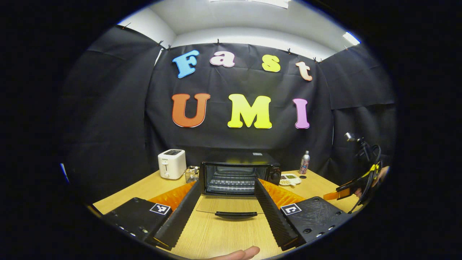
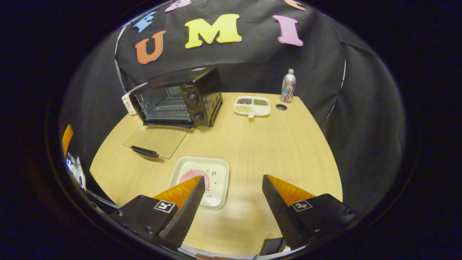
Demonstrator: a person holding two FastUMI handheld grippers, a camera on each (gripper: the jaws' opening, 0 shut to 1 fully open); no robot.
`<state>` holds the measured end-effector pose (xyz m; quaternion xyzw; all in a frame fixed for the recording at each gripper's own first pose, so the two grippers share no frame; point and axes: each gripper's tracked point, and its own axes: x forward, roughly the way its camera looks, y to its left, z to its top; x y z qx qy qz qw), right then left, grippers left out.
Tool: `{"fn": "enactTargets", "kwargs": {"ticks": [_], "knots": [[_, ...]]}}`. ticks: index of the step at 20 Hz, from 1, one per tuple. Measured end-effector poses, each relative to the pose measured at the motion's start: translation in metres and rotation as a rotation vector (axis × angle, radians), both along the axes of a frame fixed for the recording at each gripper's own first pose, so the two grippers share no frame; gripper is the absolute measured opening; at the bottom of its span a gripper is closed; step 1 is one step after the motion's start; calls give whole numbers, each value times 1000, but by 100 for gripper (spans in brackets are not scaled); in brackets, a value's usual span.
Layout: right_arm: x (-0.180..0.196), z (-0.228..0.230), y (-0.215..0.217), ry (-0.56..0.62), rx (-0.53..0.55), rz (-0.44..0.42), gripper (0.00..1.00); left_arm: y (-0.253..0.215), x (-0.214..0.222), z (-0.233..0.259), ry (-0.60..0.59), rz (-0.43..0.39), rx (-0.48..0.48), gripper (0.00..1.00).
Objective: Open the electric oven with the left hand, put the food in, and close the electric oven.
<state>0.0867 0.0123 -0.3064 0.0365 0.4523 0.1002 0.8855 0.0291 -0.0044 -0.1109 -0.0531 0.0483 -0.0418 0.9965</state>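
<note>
Oven (image 1: 238, 173) stands at the back of the wooden table (image 2: 274, 144), its glass door (image 2: 157, 141) folded flat down, wire rack bare inside. Left gripper (image 1: 228, 195) hangs spread before the door handle, gripping nothing. Right gripper (image 2: 232, 196) is spread above the white tray (image 2: 216, 173) of food (image 2: 193, 177) nearer the table's front edge

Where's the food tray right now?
In the right gripper view the food tray lies on the table in front of the open oven, beside the right gripper's left finger.
</note>
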Motion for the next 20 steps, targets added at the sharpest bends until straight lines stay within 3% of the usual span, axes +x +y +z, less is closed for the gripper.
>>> {"fn": "enactTargets", "kwargs": {"ticks": [7, 12, 13, 17, 18, 20], "knots": [[15, -56, 14, 237, 88, 24, 77, 6, -17, 40, -82, 23, 0, 95], [17, -86, 38, 360, 168, 75, 63, 5, -16, 56, -136, 50, 62, 95], [20, -89, 41, 371, 178, 92, 55, 2, -17, 58, -144, 48, 68, 95], [23, -103, 53, 464, 259, 150, 5, -3, -12, 58, -142, 36, 59, 94], [25, -101, 51, 474, 289, 153, 1, -1, -9, 57, -137, 42, 59, 95], [24, -100, 51, 494, 343, 149, 4, 6, -6, 56, -127, 65, 54, 94]]}}
